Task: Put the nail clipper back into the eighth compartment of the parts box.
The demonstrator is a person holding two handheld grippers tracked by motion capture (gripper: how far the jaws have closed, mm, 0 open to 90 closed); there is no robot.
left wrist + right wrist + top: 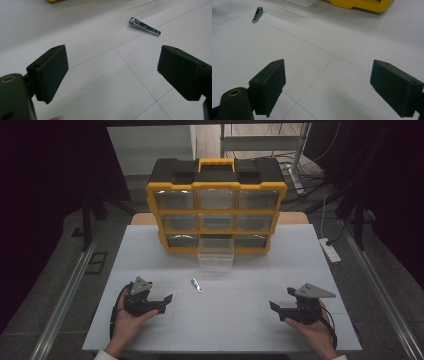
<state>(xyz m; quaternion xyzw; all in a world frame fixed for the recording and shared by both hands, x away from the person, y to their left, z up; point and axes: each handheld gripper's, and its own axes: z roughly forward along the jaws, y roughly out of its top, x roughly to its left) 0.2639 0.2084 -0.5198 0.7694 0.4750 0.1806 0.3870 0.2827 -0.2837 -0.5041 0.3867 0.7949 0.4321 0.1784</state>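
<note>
A small metal nail clipper [196, 285] was seen lying flat on the white table [240, 320], in the open stretch between the two grippers and a little nearer the left one. It was touched by nothing. Just behind it, a clear drawer [216, 254] was found pulled out from the bottom row of a yellow and black organizer [216, 205], which was stood upright at the far middle of the table.

The left gripper [162, 303] was held low over the near left part of the table, cupped from below by the person's left hand [129, 317], with the forearm brought in from the bottom edge. Its jaws were pointed to the right and slightly forward, toward the clipper, and were spread wide with nothing between them. In the left gripper view the clipper [144, 26] was seen ahead of the jaws, toward the upper right, well apart from both pads.

The right gripper [281, 301] was held in a mirrored pose at the near right, gripped from underneath by the right hand [311, 325], with its grey plate turned upward. Its jaws were pointed leftward and were likewise opened wide and empty. In the right gripper view the clipper [257, 14] was seen far off at the upper left, with the yellow base of the organizer [362, 5] along the top edge. Both grippers were kept clear of the table's far half.
</note>
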